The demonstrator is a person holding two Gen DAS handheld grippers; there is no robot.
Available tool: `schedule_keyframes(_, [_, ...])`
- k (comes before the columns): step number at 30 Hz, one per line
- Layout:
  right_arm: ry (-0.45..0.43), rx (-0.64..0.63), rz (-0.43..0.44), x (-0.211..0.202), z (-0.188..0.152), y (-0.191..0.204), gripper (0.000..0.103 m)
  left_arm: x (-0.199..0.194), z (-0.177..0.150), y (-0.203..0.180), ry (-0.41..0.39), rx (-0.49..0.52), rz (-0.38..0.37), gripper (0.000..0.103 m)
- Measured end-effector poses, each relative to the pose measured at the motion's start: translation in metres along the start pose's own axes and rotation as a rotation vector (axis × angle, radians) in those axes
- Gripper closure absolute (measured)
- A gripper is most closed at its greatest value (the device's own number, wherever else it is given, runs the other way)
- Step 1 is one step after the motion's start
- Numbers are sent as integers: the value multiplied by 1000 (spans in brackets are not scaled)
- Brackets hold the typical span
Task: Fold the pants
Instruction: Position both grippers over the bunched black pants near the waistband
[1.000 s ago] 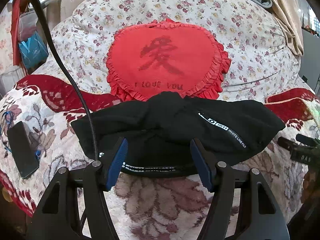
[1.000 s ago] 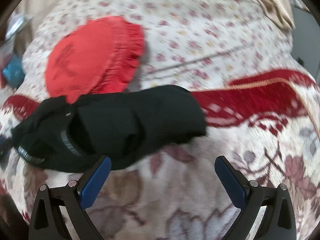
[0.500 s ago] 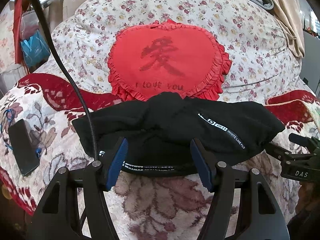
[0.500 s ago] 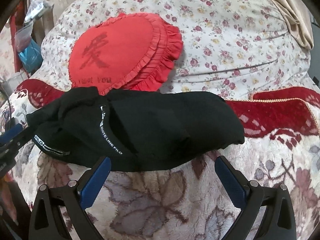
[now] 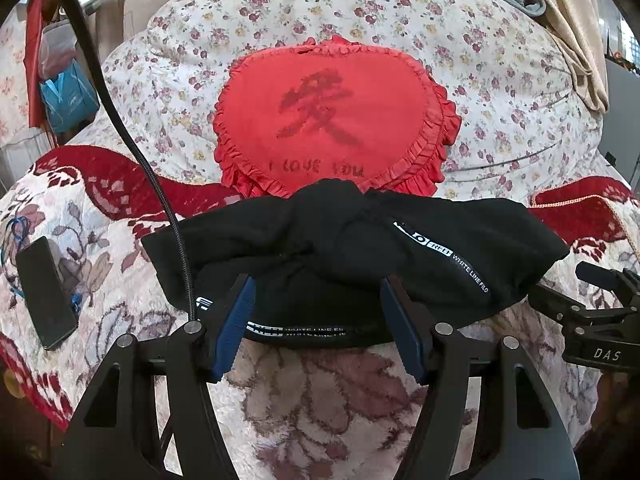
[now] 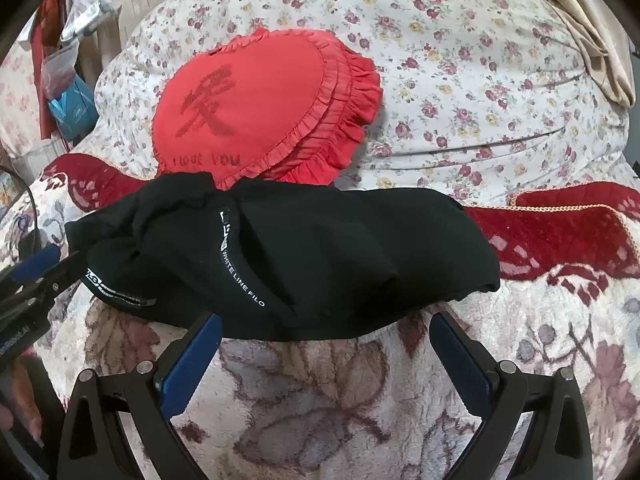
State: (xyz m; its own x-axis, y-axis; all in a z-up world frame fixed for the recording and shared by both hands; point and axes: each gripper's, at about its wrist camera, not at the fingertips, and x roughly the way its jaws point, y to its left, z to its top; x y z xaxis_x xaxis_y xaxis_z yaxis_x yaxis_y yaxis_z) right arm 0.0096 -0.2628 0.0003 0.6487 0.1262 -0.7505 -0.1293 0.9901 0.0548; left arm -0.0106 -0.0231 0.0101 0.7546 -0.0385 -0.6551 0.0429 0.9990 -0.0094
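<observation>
Swinging leftward over the last second, the right gripper [image 6: 326, 350] is now facing the black pants [image 6: 288, 256] squarely, where a second ago they were sitting off to its left; the left gripper [image 5: 318, 312] is holding its earlier place. Neither bundle nor bedding is showing any shift.

The pants are lying bunched in a loose, wide heap on the floral blanket [image 5: 328, 396] covering the bed, with a white-lettered stripe [image 5: 460, 264] running across their right part in the left wrist view. Their far edge is overlapping the lower frill of the red heart-shaped cushion [image 5: 332, 120], which is leaning against a flowered quilt [image 5: 480, 60] farther back.

The left gripper's jaws are standing wide, its blue pads [image 5: 236, 328] flanking the near hem of the pants without pressing on the cloth. The right gripper's jaws are standing wider still, their tips just at the near edge of the bundle, with only blanket between them.

A black phone [image 5: 44, 292] is lying on the blanket at the far left, well apart from the pants. A black cable [image 5: 132, 152] is running down to the left gripper.
</observation>
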Motion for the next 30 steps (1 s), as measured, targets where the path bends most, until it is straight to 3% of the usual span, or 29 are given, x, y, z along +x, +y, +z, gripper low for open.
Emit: schedule_keyframes(30, [36, 23, 24, 14, -7, -6, 0, 15, 0, -3, 51, -2, -13, 38])
